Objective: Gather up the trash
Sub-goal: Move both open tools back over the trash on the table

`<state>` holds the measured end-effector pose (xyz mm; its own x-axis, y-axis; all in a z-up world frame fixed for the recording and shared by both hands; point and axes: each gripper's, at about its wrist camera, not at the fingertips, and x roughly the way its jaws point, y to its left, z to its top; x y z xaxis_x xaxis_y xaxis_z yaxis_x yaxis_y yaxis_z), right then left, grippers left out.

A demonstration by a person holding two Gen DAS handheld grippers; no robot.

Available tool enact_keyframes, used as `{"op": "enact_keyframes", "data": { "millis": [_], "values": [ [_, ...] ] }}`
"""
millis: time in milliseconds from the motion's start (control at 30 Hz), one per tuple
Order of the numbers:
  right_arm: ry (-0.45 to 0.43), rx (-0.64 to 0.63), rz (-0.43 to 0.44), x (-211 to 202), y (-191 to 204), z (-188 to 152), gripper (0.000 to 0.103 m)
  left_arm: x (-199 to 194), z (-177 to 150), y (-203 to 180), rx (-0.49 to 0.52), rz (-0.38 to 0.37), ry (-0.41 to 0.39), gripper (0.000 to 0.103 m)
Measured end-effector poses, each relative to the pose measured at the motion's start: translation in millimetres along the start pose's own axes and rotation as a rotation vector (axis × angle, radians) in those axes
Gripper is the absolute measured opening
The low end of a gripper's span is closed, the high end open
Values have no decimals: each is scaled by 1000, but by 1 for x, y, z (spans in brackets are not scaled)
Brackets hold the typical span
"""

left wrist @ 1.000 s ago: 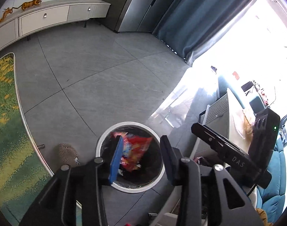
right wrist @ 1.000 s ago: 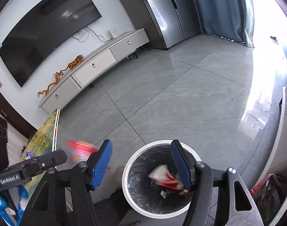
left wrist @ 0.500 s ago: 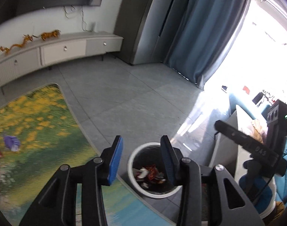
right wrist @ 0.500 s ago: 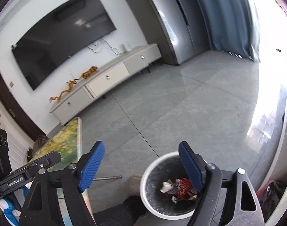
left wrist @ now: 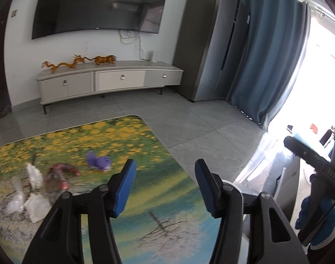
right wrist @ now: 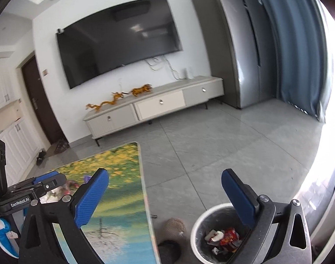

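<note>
My left gripper (left wrist: 165, 187) is open and empty above the painted table top (left wrist: 145, 198). On the table's left lie a purple wrapper (left wrist: 99, 162), a reddish wrapper (left wrist: 59, 173) and several crumpled clear plastic pieces (left wrist: 33, 193). My right gripper (right wrist: 165, 198) is open and empty, held above the floor between the table (right wrist: 123, 220) and the white trash bin (right wrist: 202, 222). The bin holds red and white wrappers (right wrist: 224, 237). The left gripper also shows at the left of the right wrist view (right wrist: 44, 180).
A TV cabinet (left wrist: 110, 81) with dragon and tiger figures stands under a wall TV (left wrist: 97, 4). A grey fridge (left wrist: 207, 44) and blue curtain (left wrist: 266, 66) are at right. A slippered foot (right wrist: 172, 226) is beside the bin on the grey tile floor.
Both grippers have lifted and tilted up from the bin. The left one has swung left over the table, bringing the trash there into view. The right gripper's jaws have opened wider.
</note>
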<state>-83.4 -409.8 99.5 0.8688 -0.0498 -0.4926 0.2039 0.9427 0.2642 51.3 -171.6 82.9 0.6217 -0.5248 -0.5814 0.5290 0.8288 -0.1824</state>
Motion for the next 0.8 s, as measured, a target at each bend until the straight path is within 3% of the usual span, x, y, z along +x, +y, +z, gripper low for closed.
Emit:
{"op": "enact_keyframes", "data": {
  "millis": [200,333,600,800],
  "values": [
    [-29,-52,82,2,38,4,103,-34,-15,51,-47,80,-23,54],
    [0,-92,129,15,61,5,103,-49,-24,98,-99,158,-16,54],
    [154,-208,239,67,116,-6,103,-58,-28,183,-215,275,20,54],
    [314,-266,368,125,162,-24,101,-16,-19,223,-289,304,141,54]
  ]
}}
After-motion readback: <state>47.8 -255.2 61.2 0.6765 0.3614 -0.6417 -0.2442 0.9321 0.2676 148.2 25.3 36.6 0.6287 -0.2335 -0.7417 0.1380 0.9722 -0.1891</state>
